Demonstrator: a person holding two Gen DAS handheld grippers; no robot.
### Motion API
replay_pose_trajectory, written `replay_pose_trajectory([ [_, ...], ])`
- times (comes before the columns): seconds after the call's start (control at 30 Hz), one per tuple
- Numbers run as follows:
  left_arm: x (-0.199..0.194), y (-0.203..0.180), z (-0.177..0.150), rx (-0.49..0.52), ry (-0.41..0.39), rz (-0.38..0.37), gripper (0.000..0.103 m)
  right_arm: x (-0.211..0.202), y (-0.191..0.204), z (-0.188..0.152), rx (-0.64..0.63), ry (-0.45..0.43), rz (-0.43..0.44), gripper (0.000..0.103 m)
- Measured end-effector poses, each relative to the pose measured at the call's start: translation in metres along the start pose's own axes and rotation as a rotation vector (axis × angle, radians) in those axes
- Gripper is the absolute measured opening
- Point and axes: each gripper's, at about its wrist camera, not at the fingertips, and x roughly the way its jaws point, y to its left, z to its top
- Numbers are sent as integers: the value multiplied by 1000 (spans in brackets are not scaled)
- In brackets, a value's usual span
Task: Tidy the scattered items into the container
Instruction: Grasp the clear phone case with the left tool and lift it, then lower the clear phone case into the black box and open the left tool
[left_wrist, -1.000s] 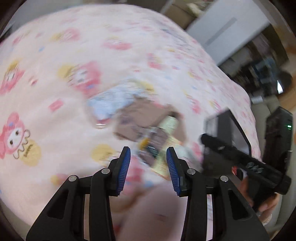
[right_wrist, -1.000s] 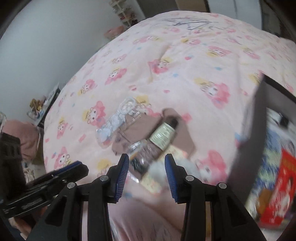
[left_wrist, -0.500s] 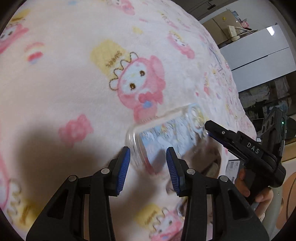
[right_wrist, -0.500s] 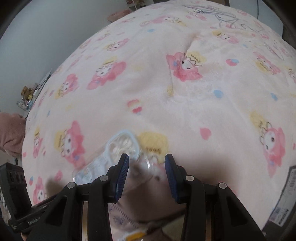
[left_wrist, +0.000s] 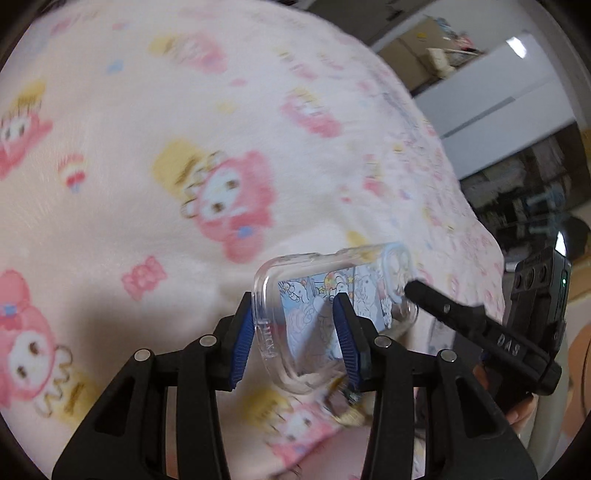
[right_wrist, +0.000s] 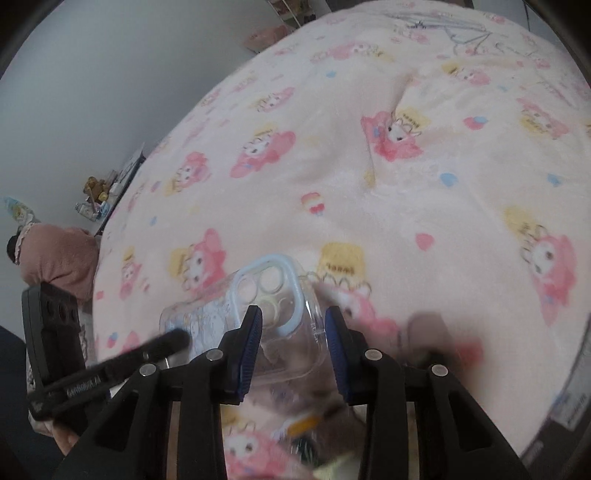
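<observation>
Two tongs, one slippery phone case

Both tongs have closed in on the same clear phone case (left_wrist: 332, 314), which sits tilted over the pink bed cover (left_wrist: 147, 110), one end between each pair of blades. The risk, as it looks, is a tug-of-war: if the two pull unevenly the smooth plastic could twist, pop free and drop back among the clutter (right_wrist: 306, 432) below. The container is not clearly in view, so the carry cannot be judged.

The left tongs (left_wrist: 293, 341) stand about half open, the case's rounded end between the blades and touching them, apparently gripped. The right tongs (right_wrist: 293, 349) are closing on the camera-cutout end (right_wrist: 273, 295); whether the pads press yet cannot be told through the blur.
</observation>
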Motion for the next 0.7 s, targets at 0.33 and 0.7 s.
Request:
replay_pose_trajectory([
  [0.33,-13,-150,-42,271,40,-169,42,-168,-49,-75,102,-224,-95,32],
  [0.7,86,-296,-153,487,315,-209,42,-259,-195,-190,334,-216,-220,32],
])
